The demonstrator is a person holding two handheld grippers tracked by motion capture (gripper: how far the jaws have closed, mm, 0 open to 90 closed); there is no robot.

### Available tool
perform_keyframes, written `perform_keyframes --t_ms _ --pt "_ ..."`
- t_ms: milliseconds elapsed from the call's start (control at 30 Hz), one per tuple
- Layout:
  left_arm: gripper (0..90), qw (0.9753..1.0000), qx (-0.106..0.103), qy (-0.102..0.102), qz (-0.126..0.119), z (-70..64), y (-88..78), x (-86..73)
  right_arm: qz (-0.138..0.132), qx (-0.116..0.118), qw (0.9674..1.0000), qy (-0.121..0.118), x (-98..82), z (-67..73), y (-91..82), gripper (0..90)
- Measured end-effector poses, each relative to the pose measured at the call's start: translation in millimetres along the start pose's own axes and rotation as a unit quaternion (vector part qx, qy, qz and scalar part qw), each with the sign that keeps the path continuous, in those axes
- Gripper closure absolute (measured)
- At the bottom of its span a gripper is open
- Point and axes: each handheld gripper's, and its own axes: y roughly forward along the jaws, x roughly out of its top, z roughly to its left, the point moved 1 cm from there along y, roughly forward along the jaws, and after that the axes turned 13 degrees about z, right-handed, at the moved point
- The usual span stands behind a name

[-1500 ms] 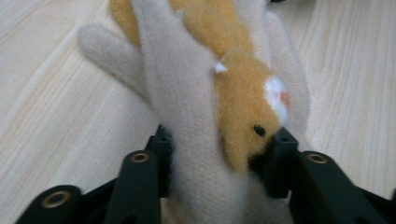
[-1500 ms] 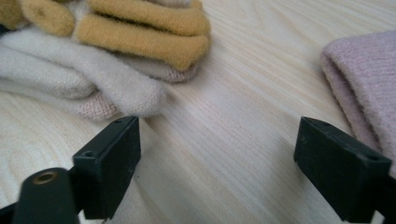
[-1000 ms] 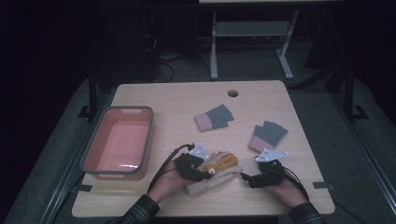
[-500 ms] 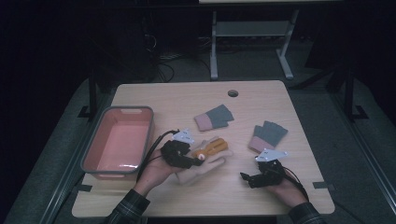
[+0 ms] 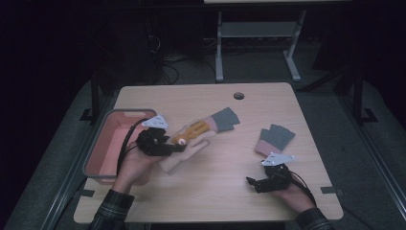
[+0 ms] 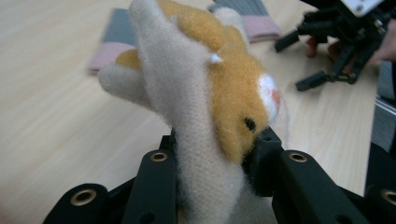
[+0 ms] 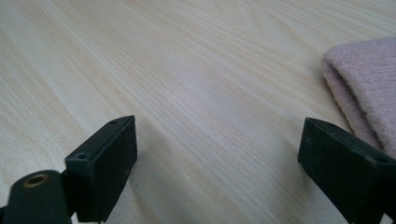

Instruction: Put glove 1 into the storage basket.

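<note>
A fuzzy cream and orange glove (image 5: 191,140) hangs over the table's left half, with my left gripper (image 5: 178,146) shut on it. In the left gripper view the glove (image 6: 210,93) is pinched between the two black jaws and rises out of them. My right gripper (image 5: 253,184) rests open near the front right of the table. Its jaws stand wide apart in the right gripper view (image 7: 215,149), with bare wood between them. A grey and pink glove (image 5: 275,139) lies just beyond it, and its pink cuff (image 7: 359,84) shows beside the right jaw.
A pink bin (image 5: 107,155) stands at the table's left edge, next to my left hand. Another grey and pink glove (image 5: 225,118) lies mid-table, beyond the held glove. A round cable hole (image 5: 238,96) sits near the far edge.
My left gripper has carried the cream and orange glove left and away from the front edge, toward the bin. The right gripper has stayed put.
</note>
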Motion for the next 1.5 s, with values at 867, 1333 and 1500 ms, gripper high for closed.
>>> perform_keyframes --t_ms 867,1333,1500 --pt "68.1 0.9824 0.109 -0.146 -0.039 84.7 -67.8 -77.2 0.001 -0.001 1.0000 -0.001 1.7 0.1 1.1 11.4" --pt "67.0 0.9735 0.114 -0.196 0.028 115.0 -41.6 -103.7 0.000 -0.001 1.0000 -0.002 2.1 0.1 1.4 11.4" --pt "66.0 0.9713 0.119 -0.199 0.051 122.1 -33.5 -108.2 0.000 -0.001 1.0000 -0.001 2.3 0.2 1.6 11.4"
